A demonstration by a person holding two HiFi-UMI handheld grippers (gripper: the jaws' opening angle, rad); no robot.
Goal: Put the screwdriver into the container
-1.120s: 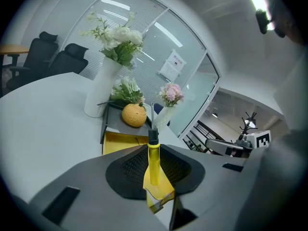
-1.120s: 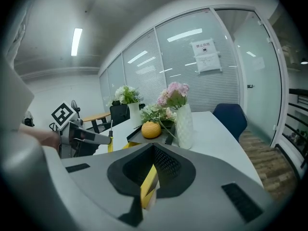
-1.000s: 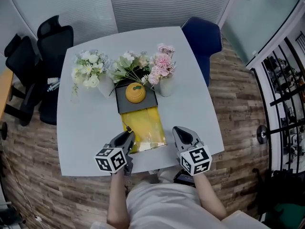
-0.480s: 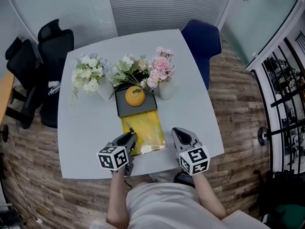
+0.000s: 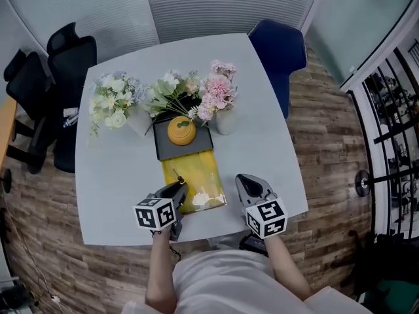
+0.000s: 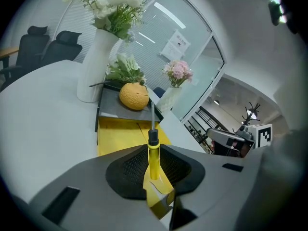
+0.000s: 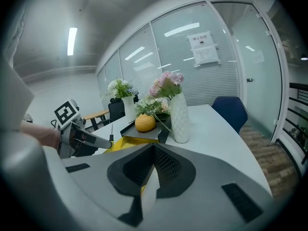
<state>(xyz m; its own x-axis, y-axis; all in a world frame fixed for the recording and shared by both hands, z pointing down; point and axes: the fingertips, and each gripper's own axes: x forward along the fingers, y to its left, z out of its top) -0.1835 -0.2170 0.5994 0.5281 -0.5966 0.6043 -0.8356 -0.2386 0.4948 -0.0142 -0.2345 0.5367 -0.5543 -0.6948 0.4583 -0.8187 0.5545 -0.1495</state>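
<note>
On the left, our left gripper (image 5: 177, 188) has its jaws clamped on the yellow handle of the screwdriver (image 6: 153, 150). The tool's long axis runs straight along the jaws, with the black collar and bare shaft pointing away from us. Directly ahead of that tip lies the yellow container (image 5: 200, 174), open-topped and flat on the white table (image 5: 118, 175). Seen from the head view, the shaft sits over the container's near left part, though we cannot tell how high above it. Beyond it stands the dark tray (image 5: 163, 150) with an orange round thing (image 5: 181, 130). We judge that lowering forward and down is what matters next. Further right, our right gripper (image 5: 247, 183) hangs just beside the container's right edge, jaws nearly together and empty, the farther of the two from the tool.
</note>
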